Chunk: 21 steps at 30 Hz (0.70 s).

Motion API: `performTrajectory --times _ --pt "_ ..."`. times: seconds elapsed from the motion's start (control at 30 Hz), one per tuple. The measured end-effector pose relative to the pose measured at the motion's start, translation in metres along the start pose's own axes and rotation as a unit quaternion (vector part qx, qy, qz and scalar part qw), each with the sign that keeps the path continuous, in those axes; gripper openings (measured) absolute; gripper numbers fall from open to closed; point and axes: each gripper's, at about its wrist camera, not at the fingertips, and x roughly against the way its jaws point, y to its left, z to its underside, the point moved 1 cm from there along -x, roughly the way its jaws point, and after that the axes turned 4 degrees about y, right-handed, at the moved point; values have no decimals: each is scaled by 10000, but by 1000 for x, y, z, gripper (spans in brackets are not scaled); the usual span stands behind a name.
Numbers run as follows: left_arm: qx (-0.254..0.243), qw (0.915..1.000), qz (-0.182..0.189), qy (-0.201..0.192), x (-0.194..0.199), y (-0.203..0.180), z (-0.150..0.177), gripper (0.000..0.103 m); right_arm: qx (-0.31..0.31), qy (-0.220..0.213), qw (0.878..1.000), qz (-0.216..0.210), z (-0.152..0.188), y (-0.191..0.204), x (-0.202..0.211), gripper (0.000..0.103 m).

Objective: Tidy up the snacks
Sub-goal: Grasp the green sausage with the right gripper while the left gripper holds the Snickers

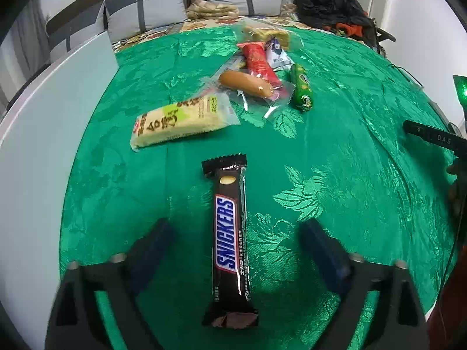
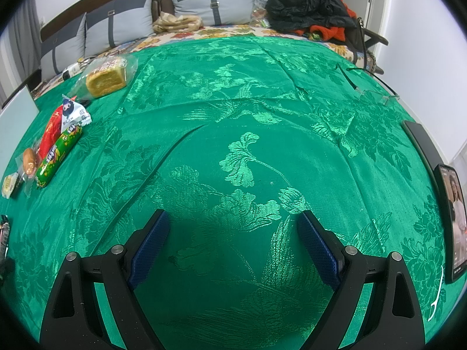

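Note:
A Snickers bar [image 1: 230, 236] lies lengthwise on the green tablecloth [image 1: 335, 151], between the spread fingers of my open left gripper [image 1: 235, 233]. Beyond it lie a yellow rice cracker pack [image 1: 181, 122], a sausage in clear wrap [image 1: 246, 84], a red packet [image 1: 258, 61], a green sausage stick [image 1: 302, 87], a small white pack [image 1: 277, 54] and a bread pack [image 1: 268, 33]. My right gripper [image 2: 233, 224] is open and empty over bare cloth. In the right wrist view the snacks sit far left: bread [image 2: 106, 77], green stick [image 2: 58, 153], red packet [image 2: 51, 134].
A white board [image 1: 38, 134] stands along the table's left edge. A phone [image 2: 451, 221] and a dark flat device [image 2: 420, 143] lie at the right edge. Glasses [image 2: 376, 94] rest at the far right. A sofa with cushions [image 2: 213, 3] and dark clothes [image 2: 306, 5] is behind.

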Motion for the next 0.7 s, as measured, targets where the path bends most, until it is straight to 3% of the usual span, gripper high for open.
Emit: performTrajectory --times 0.53,0.7 --pt "65 9997 -27 -225 0 1 6 103 1 0 10000 -6 -1 -1 -1 92" --pt "56 10000 -5 68 2 0 5 101 -1 1 10000 -14 -1 -1 -1 93"
